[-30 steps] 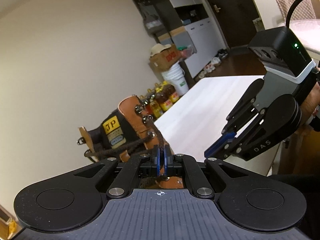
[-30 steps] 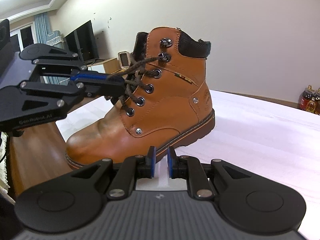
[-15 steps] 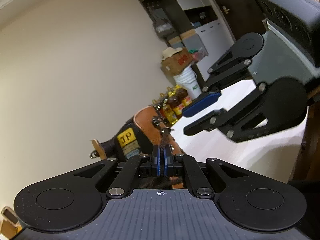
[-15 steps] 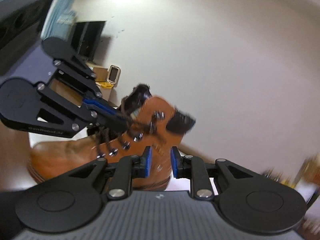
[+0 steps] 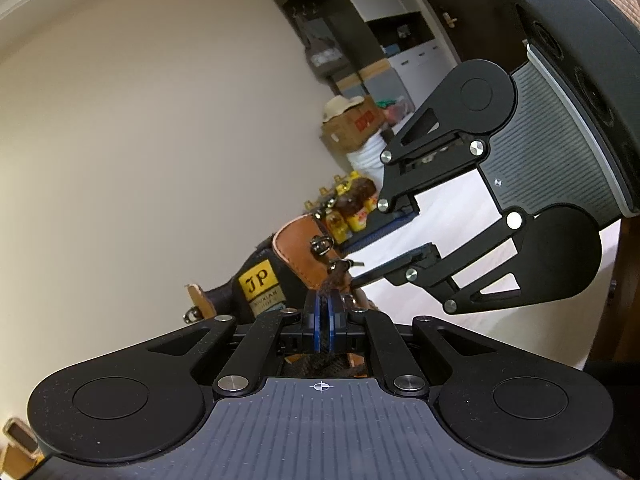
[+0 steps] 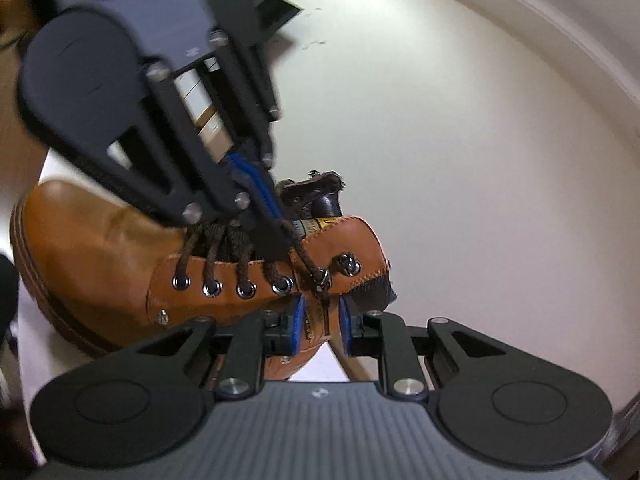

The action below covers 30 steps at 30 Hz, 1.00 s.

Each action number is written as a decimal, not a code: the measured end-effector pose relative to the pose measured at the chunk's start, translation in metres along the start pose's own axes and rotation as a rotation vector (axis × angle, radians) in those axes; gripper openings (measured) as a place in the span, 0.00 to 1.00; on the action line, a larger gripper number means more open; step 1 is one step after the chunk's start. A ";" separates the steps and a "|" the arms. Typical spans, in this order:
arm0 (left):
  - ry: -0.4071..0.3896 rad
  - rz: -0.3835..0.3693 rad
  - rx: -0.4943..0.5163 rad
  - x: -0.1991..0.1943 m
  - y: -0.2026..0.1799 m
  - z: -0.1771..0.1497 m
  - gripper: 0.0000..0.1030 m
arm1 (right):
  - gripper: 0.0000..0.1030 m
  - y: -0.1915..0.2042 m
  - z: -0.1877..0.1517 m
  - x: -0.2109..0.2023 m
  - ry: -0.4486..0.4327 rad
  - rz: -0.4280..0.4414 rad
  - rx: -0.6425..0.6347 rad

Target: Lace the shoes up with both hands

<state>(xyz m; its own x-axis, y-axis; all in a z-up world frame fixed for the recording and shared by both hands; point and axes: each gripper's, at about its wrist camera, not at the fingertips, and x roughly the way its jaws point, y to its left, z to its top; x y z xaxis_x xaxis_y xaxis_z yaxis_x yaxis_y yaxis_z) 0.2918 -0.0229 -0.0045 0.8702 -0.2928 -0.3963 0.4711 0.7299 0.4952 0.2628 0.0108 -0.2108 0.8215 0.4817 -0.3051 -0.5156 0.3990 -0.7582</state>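
Cream walls close off the room behind a white table (image 5: 452,216), and on that table stands the tan boot (image 6: 100,248), the landmark for everything else. Beyond the boot in the left wrist view, a row of yellow-capped bottles (image 5: 352,208) sits by the wall, with a white bucket (image 5: 366,156) and a cardboard box (image 5: 352,124) behind them, then dark cabinets and a door.

In the right wrist view the picture is tilted and partly blurred, so the boot seems to lie on its side; its sole and toe are cut off by the left gripper's black linkage crossing in front. In the left wrist view only the boot's collar, tongue label and top hooks show.

Above the boot's eyelets, the left gripper (image 6: 276,228) has its blue pads pressed together on the dark brown lace (image 6: 308,264), which runs taut down to a hook.

At the boot's collar side, the right gripper (image 6: 320,320) has its jaws partly apart and closing; the boot's upper shows between the pads, but whether they touch it cannot be told.
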 end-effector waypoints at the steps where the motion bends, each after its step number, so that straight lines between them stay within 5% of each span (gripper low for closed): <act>1: -0.002 -0.001 0.001 0.001 0.001 -0.001 0.04 | 0.14 -0.001 0.001 0.000 0.003 0.009 -0.006; 7: -0.012 -0.013 0.016 0.003 -0.001 -0.003 0.06 | 0.03 -0.018 0.002 -0.001 0.017 0.101 0.096; 12: -0.014 -0.028 -0.085 -0.011 0.013 -0.013 0.08 | 0.03 -0.029 -0.002 -0.005 0.071 0.124 0.248; 22: 0.176 0.111 -0.122 -0.023 0.051 -0.076 0.08 | 0.02 0.016 -0.038 -0.035 0.232 0.293 0.459; 30: 0.269 -0.001 -0.170 -0.003 0.056 -0.119 0.08 | 0.02 0.034 -0.030 -0.043 0.239 0.380 0.587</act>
<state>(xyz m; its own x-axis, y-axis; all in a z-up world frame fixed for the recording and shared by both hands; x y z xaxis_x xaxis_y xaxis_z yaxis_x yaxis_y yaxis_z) 0.2988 0.0928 -0.0679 0.7897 -0.1357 -0.5983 0.4212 0.8291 0.3678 0.2174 -0.0195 -0.2410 0.5565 0.5135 -0.6531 -0.7656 0.6224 -0.1630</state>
